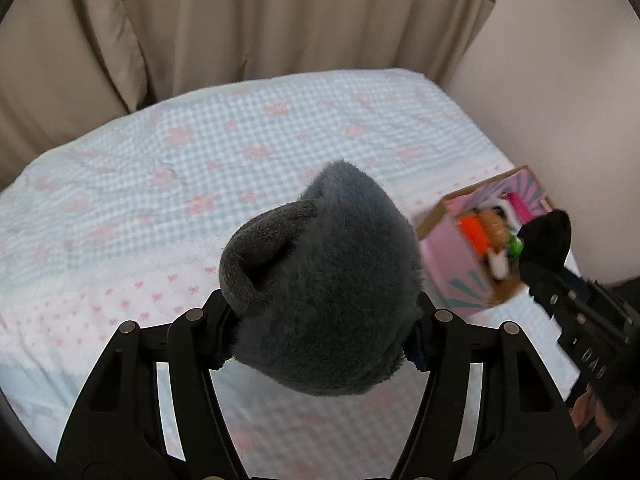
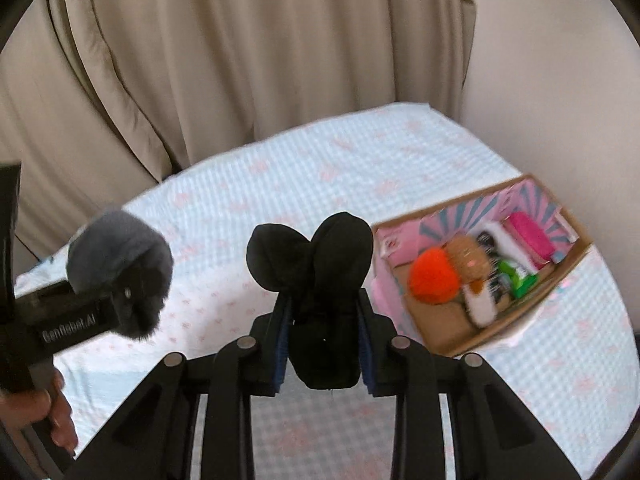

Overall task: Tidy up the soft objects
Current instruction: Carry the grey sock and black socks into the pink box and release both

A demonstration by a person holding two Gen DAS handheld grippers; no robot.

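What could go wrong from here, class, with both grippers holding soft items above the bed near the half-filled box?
1. The bulky grey plush toy bulges well past the left gripper, so it might slip free.
2. The cardboard box already holds an orange plush and other toys; added items may spill out.
3. The right gripper pinches only the black plush at its base.

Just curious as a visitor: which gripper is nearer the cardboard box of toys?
Right. The right gripper, holding a black plush, sits just beside the cardboard box; the left gripper, holding a grey plush, is farther off.
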